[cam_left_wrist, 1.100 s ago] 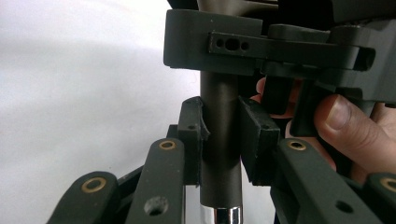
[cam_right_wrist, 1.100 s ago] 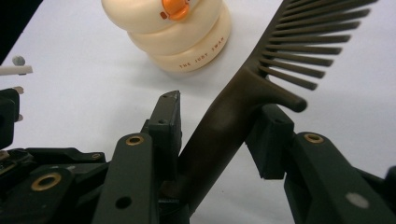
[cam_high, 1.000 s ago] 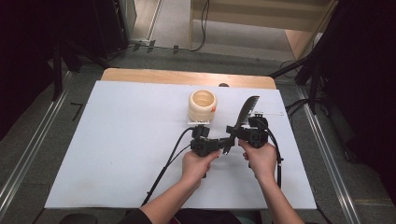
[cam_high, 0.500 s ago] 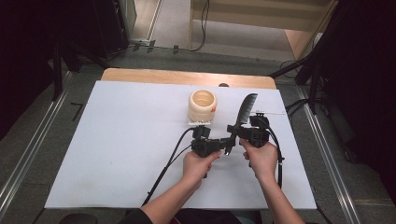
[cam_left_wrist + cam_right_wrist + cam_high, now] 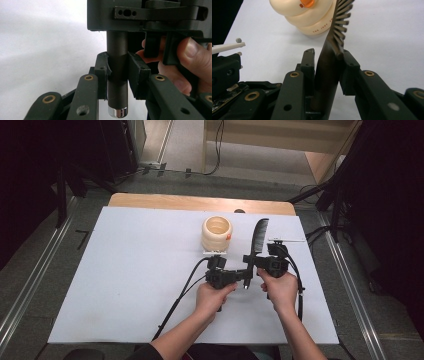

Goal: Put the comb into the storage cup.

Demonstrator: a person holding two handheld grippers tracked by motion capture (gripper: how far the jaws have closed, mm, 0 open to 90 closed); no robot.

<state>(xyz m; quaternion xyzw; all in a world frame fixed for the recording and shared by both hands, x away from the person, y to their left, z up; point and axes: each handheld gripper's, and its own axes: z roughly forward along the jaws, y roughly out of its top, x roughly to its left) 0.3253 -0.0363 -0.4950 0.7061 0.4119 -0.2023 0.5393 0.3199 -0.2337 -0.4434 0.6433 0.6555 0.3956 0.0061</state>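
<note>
White sheeting covers the table (image 5: 125, 285), with a strip of bare wood at its far edge and dark floor and rails around it. Right of the middle, a dark comb (image 5: 258, 237) is held off the surface by both tools: its toothed end points to the far side and its round handle runs back toward the person.

The right hand-held gripper (image 5: 256, 260) is clenched on the comb where the teeth begin, and its jaws have just been closing with the comb between them. The right gripper view brings this up close, both black pads pressed on the comb (image 5: 329, 67), the teeth fanning up and away. The left hand-held gripper (image 5: 243, 276) comes in sideways from the left and grasps the handle's near end. From above that grip is small and hard to read; the left gripper view makes it plain, showing the brown handle (image 5: 117, 75) standing between the two pads with a shiny metal cap (image 5: 117, 112) at its tip, and just beyond it the body of the other tool with the person's fingers (image 5: 192, 60) on its trigger.

Just left of the comb's toothed end, on the far side, stands a cream ribbed cup (image 5: 217, 234), apart from the comb. The high view shows its open mouth; the right gripper view shows lettering on its side and an orange mark.
</note>
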